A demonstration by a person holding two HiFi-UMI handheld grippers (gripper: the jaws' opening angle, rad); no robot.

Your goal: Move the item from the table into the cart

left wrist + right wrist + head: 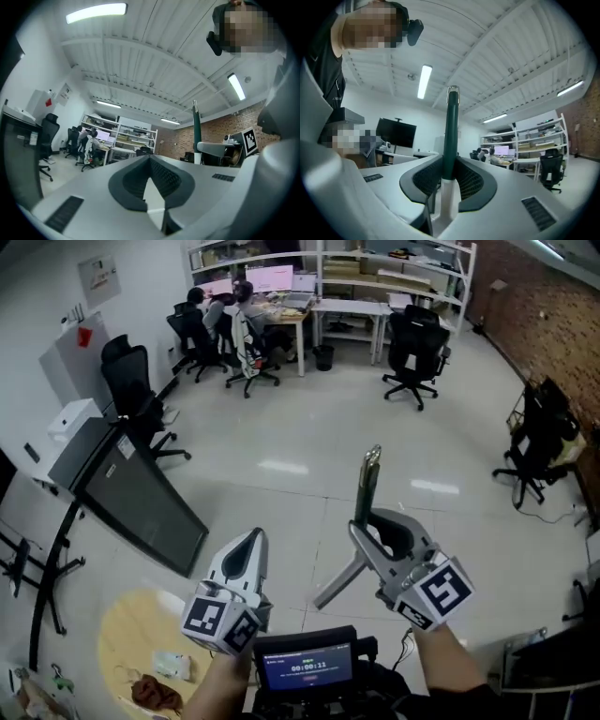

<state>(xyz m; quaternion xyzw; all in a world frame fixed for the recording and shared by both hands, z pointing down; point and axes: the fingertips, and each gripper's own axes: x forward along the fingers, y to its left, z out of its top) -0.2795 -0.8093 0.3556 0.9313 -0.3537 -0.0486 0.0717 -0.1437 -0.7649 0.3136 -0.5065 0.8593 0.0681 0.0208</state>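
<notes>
Above the glossy floor (309,442), ribbed pads (472,182) of the right gripper (362,521) pinch a slim green rod (367,484); the left gripper (251,540) tapers, jaws pressed together.

Open floor (309,442) ahead of the left gripper (249,545) and right gripper (373,526); a slanted dark panel (141,498) and round table (117,634) bound the left side, office chairs (412,357) and desks (352,310) the far end

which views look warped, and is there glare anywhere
Head view: wide-angle bend, pale lamp glare patches on the floor. Left gripper view: strong fisheye with black corners, ceiling lamp blown out white. Right gripper view: same fisheye, green stick fairly sharp.
</notes>
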